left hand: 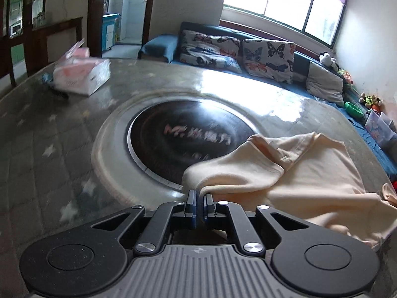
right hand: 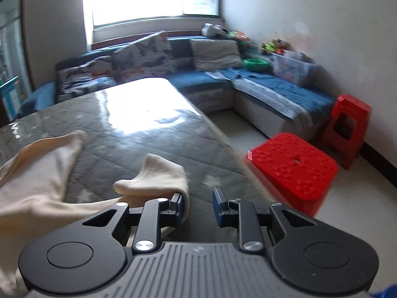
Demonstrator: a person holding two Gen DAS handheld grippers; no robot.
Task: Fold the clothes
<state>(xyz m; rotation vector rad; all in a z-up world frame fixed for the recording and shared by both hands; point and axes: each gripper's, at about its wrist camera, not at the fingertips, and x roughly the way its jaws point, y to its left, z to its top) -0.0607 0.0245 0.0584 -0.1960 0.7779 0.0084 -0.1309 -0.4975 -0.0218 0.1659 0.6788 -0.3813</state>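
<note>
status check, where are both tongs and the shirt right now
Left tongs shut on cream garment edge. Right tongs open, left finger against a fold, nothing gripped. Garment crumpled on table. Tissue box far off, nothing in the way.

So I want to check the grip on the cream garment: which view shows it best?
The left wrist view: the cream garment spreads across the table, an edge pinched in the shut left gripper. The right wrist view shows only parts beside the open right gripper.

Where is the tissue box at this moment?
In the left wrist view, the tissue box sits at the far left of the table, well away from the cream garment and the dark round inset.
</note>
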